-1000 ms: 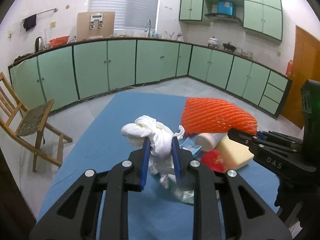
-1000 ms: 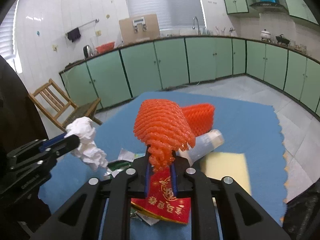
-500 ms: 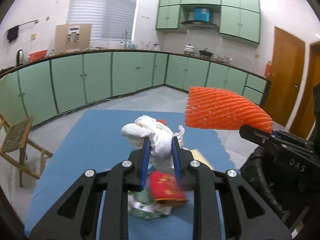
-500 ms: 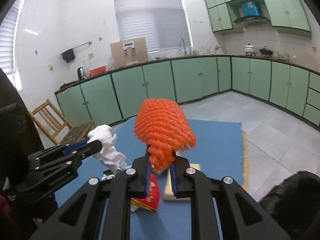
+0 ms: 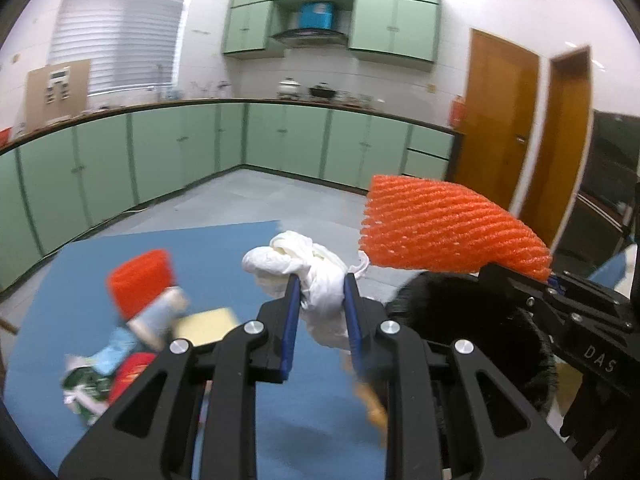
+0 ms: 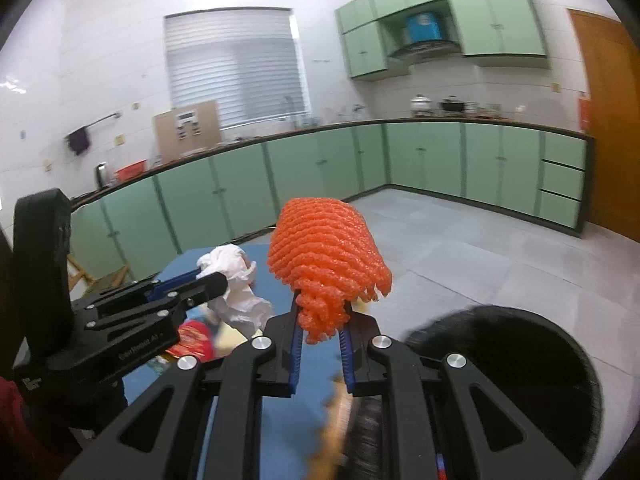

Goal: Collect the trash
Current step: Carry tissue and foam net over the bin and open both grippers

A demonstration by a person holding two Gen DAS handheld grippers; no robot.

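Both claws have swung away from the litter pile, which now sits at lower left in the left wrist view, toward a black bin (image 6: pixel 520 360) at lower right; the two items are probably about to be dropped in. The left claw (image 5: pixel 319 300) is clamped narrowly on a crumpled white tissue wad (image 5: pixel 304 276). The right claw (image 6: pixel 322 320) is pinched tight on an orange foam fruit net (image 6: pixel 326 252), held just above the bin's near rim. A second orange net (image 5: pixel 140 280), bottle and wrappers remain on the blue mat (image 5: pixel 224 240).
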